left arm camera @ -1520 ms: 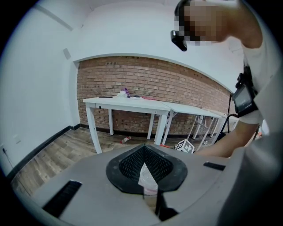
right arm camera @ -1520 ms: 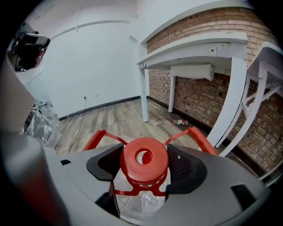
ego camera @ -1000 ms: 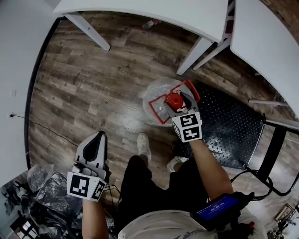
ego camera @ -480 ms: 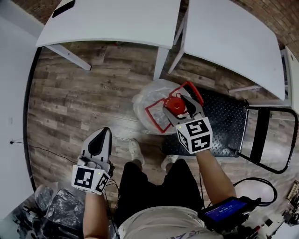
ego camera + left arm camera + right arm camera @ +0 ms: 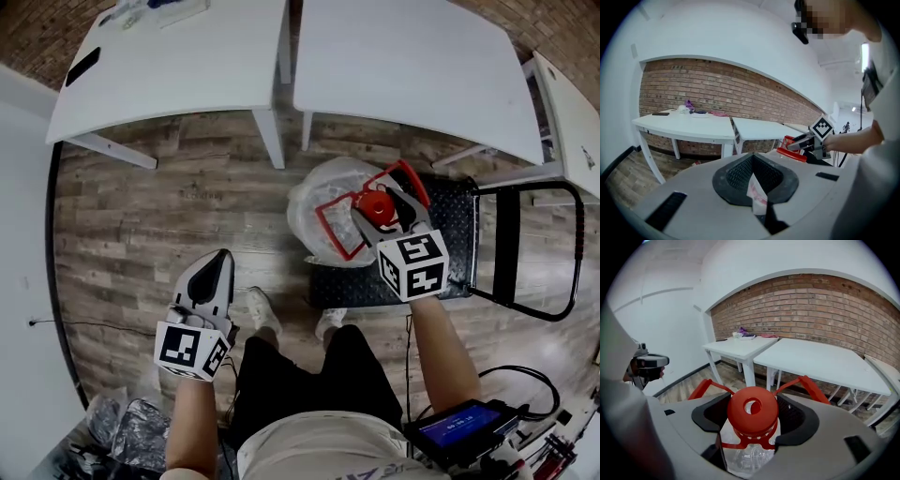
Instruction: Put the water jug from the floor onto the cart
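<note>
Water jug [image 5: 323,192]: carried right, now over the cart [image 5: 452,217] edge;
Right gripper [image 5: 380,202]: pinching its red-capped neck;
Left gripper [image 5: 216,270]: pressed together

Right tongs [image 5: 380,208], arm stretched forward, clamp the water jug [image 5: 319,192] by its neck; left tongs [image 5: 218,264] sit low, jaws seemingly together.
</note>
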### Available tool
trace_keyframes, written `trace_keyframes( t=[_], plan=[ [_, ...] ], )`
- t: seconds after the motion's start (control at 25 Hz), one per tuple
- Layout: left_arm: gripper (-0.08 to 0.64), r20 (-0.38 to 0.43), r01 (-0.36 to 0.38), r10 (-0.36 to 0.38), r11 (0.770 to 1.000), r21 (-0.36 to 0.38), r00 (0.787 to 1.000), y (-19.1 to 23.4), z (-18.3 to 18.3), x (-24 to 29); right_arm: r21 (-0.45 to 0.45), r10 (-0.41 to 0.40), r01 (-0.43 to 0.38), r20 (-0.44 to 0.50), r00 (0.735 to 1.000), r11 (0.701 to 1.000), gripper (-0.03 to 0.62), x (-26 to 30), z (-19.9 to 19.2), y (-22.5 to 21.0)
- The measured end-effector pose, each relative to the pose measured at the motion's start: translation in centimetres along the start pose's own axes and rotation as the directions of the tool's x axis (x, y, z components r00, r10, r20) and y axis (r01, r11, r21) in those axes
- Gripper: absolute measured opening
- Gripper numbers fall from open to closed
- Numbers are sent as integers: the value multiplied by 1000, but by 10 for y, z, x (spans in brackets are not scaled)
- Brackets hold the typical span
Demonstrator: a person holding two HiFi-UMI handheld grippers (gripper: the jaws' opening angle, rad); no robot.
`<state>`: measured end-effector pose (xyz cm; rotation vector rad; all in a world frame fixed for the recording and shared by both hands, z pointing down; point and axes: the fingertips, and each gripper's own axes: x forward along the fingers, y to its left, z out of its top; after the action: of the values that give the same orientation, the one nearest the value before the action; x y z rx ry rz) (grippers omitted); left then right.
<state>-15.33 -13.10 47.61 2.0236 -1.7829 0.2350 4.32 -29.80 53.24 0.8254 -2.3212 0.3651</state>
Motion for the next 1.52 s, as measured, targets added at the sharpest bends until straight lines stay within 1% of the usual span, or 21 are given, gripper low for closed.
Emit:
trace_keyframes(
  t=[0.2,0.4,0.52,0.68,0.76,0.84,1.0,1.2,1.52],
  plan=[
    [2,-14,64,-64,997,35,998,-42,6,40,22,-73,73,-10,997,997,313,-12,-22,-59],
    [2,-35,114,-112,992,60,993,-85,12,74,37,-126,127,-33,991,991,313,-11,-58,-119],
    [2,-50,130,-127,989,70,991,-104,12,85,50,-150,154,-66,986,987,313,-1,-82,-148],
    [2,-71,130,-126,989,70,990,-120,7,94,69,-174,182,-108,979,981,313,20,-113,-176],
    [2,-85,132,-126,989,71,988,-126,3,95,79,-176,186,-118,977,979,313,28,-126,-185],
    [2,-100,131,-124,988,76,987,-129,1,95,96,-173,183,-105,979,978,313,34,-132,-193],
    [2,-122,133,-123,988,82,985,-131,-5,93,127,-173,181,-76,982,975,313,40,-124,-207],
    [2,-145,129,-118,989,69,982,-133,-14,90,114,-162,171,-81,983,979,313,38,-127,-202],
    [2,-139,146,-135,986,76,981,-142,-11,91,125,-168,176,-67,983,977,313,32,-135,-202]
  ],
)
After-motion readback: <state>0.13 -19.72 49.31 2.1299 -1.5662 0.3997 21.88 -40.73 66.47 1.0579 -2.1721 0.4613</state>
